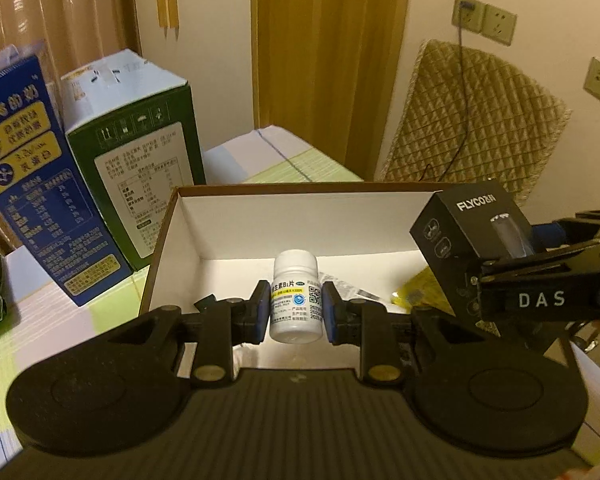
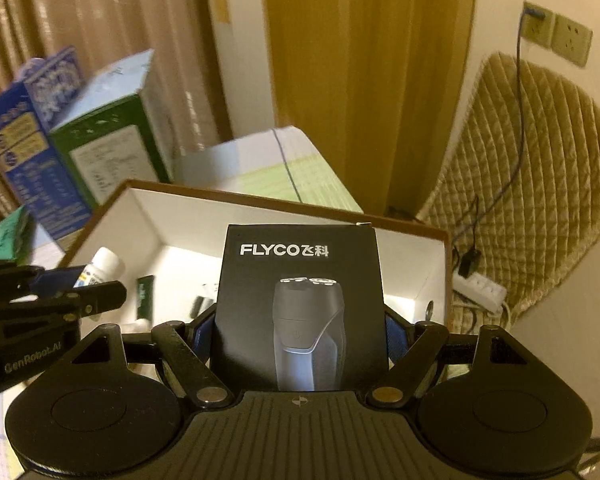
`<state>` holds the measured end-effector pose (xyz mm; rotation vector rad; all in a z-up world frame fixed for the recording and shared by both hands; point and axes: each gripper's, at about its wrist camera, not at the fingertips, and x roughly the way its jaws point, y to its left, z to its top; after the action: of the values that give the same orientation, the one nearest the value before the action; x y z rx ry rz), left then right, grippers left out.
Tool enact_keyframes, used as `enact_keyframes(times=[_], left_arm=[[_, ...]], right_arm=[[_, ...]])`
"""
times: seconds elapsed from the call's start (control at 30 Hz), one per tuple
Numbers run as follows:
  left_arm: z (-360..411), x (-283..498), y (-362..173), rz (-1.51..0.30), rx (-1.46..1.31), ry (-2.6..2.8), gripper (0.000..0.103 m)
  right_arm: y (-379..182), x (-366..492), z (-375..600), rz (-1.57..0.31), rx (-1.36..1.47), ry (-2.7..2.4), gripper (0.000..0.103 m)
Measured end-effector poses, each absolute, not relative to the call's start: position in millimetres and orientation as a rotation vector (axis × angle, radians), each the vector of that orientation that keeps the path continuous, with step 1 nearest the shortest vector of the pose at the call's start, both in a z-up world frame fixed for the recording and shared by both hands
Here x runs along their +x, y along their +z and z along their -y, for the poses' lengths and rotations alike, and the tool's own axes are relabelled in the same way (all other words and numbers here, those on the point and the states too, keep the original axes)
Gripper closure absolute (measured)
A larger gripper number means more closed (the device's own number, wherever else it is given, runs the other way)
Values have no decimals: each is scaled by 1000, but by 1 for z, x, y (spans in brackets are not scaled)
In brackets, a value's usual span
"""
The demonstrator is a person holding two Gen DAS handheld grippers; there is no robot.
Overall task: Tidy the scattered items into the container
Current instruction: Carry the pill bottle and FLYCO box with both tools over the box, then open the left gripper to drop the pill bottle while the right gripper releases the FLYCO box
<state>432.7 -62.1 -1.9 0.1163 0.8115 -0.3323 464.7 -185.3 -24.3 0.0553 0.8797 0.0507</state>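
Over open box point(image 1: 188, 216): L gripper point(image 1: 296, 308) clamping upright bottle point(image 1: 296, 296), R gripper point(image 2: 300, 332) clamping upright shaver carton point(image 2: 300, 300).

Two hand-held grippers point(image 1: 296, 306) point(image 2: 300, 330), one white bottle point(image 1: 296, 296), one black shaver box point(image 2: 300, 304), one open container point(image 1: 292, 216), two upright cartons point(image 1: 32, 184) point(image 1: 140, 160).

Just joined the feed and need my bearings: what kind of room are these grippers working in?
Probably a home room, perhaps a bedroom or living room. Long curtains hang behind the table, a quilted cushion leans on a wall with sockets, and milk cartons stand beside the open box.
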Motion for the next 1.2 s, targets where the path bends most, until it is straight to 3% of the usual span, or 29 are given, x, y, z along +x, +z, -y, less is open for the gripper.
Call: enact_keyframes(times=[0.57, 1.2], left_arm=[[65, 508, -62, -943, 144, -299, 81], [67, 521, -72, -941, 128, -287, 77]], right_arm=[[-72, 521, 187, -961, 69, -28, 27], [-90, 531, 189, -984, 34, -48, 27]])
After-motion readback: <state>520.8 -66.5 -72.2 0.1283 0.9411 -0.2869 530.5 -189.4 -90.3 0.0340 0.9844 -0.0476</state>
